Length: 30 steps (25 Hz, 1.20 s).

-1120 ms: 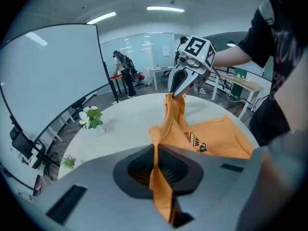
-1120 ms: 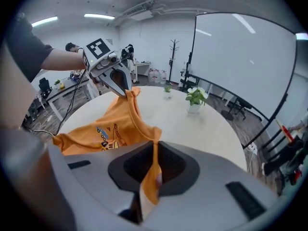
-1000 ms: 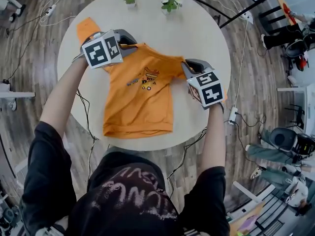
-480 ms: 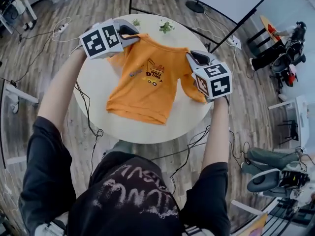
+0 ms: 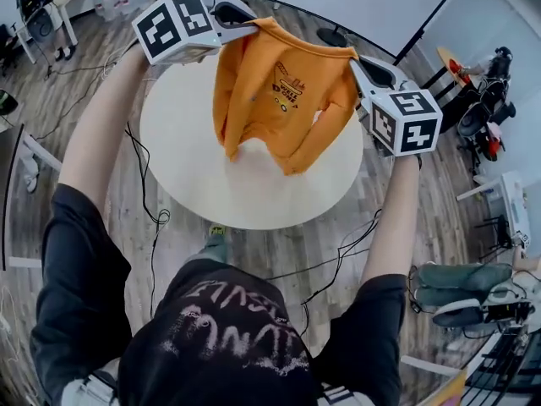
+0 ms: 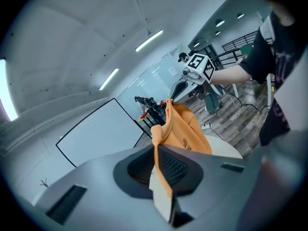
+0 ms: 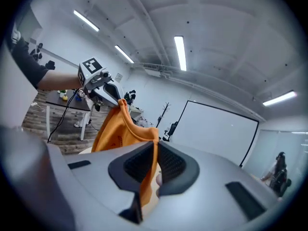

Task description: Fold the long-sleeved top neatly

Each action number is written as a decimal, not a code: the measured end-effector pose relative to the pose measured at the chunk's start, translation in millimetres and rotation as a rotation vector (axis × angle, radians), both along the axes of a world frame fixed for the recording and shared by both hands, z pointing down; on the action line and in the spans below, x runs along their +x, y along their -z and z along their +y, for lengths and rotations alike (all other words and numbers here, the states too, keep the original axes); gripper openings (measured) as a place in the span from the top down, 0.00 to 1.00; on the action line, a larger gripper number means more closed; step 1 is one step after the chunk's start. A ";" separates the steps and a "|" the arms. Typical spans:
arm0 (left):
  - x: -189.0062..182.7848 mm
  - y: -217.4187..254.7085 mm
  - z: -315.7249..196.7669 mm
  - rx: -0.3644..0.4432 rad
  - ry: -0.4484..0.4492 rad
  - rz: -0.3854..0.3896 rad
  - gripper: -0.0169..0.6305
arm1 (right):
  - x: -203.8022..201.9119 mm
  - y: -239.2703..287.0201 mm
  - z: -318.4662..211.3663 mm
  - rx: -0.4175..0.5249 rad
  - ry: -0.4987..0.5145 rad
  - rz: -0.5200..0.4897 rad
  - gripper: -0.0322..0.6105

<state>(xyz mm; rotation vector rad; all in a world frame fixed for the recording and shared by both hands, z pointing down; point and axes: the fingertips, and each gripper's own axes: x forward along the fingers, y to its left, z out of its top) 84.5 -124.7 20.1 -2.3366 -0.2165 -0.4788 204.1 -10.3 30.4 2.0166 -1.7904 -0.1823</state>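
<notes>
Up off the round table (image 5: 194, 189) comes the orange top (image 5: 283, 100), which lay flat a second ago. It now hangs between my raised, outstretched arms and seems clear of the surface. My left gripper (image 5: 250, 25) and right gripper (image 5: 357, 59) each pinch a shoulder tight. I judge it ready to re-lay smooth for folding.

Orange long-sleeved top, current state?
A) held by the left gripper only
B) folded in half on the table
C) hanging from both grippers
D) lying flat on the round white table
C: the orange long-sleeved top hangs down over the round white table, with the left gripper and the right gripper each shut on the fabric at a shoulder.
</notes>
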 end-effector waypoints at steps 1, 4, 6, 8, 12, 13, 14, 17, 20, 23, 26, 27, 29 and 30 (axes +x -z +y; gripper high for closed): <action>-2.5 16.6 4.4 -0.002 -0.004 0.016 0.93 | -2.2 15.9 4.7 0.022 0.000 -0.001 0.90; -12.7 40.9 17.7 -0.003 -0.015 0.047 0.93 | -10.0 40.3 18.8 0.065 -0.001 0.001 0.90; -19.6 32.3 26.5 0.003 -0.021 0.051 0.93 | -16.8 33.1 27.8 0.069 -0.002 0.015 0.90; -27.5 12.9 31.8 0.005 -0.027 0.054 0.93 | -25.0 14.8 31.7 0.059 -0.005 0.033 0.90; -48.3 1.5 37.6 0.017 -0.043 0.021 0.93 | -46.1 8.8 36.6 0.042 -0.004 0.031 0.90; -52.4 7.8 43.5 0.021 -0.049 0.017 0.93 | -50.4 15.3 41.9 0.043 0.001 0.032 0.90; -55.8 15.1 51.4 0.026 -0.056 0.017 0.93 | -54.3 22.1 49.1 0.043 0.007 0.036 0.90; -68.5 28.6 72.7 0.044 -0.082 0.012 0.93 | -68.0 34.7 69.8 0.034 0.030 0.060 0.90; -92.1 31.1 80.6 0.069 -0.111 0.017 0.93 | -91.1 38.9 75.3 0.038 0.044 0.098 0.90; -114.8 31.9 88.8 0.106 -0.130 0.023 0.93 | -111.8 41.0 79.2 0.050 0.053 0.131 0.90; -120.6 34.9 91.3 0.124 -0.128 0.030 0.93 | -115.2 42.4 77.5 0.055 0.044 0.136 0.90; -120.2 33.6 89.5 0.120 -0.124 0.028 0.93 | -114.8 40.7 74.8 0.049 0.042 0.134 0.90; -115.2 27.9 84.1 0.103 -0.114 0.011 0.93 | -111.2 34.7 69.0 0.028 0.046 0.123 0.90; -110.8 23.6 80.6 0.092 -0.108 -0.002 0.93 | -107.7 30.6 66.1 0.013 0.050 0.118 0.90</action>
